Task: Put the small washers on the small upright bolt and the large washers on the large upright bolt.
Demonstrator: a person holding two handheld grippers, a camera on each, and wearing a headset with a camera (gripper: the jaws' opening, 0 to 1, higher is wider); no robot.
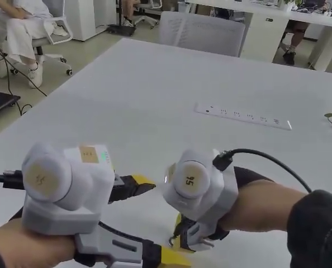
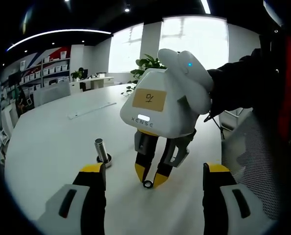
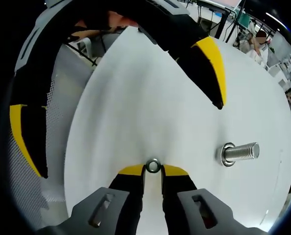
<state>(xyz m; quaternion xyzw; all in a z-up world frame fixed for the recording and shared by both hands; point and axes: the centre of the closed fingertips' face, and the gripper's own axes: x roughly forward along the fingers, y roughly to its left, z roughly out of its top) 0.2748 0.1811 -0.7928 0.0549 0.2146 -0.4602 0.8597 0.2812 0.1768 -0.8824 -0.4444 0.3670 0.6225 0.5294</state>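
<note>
- L gripper (image 2: 154, 167): jaws wide apart, nothing btwn them, aimed at the work.
- bolt (image 2: 102, 149): upright on table (image 2: 52, 132), near R tips; we can't tell small or large.
- R gripper (image 3: 153, 172): jaws pinched on a washer (image 3: 153, 165), low by the table.
- Step, we reckon: washer pick-up. Next: lift, centre hole over bolt tip, release.

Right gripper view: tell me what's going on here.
A person works with two handheld grippers at a white table. The right gripper has its fingers shut on a small washer, low at the table surface. A bolt stands upright nearby, apart from the washer. The left gripper is open, fingers spread wide.
</note>
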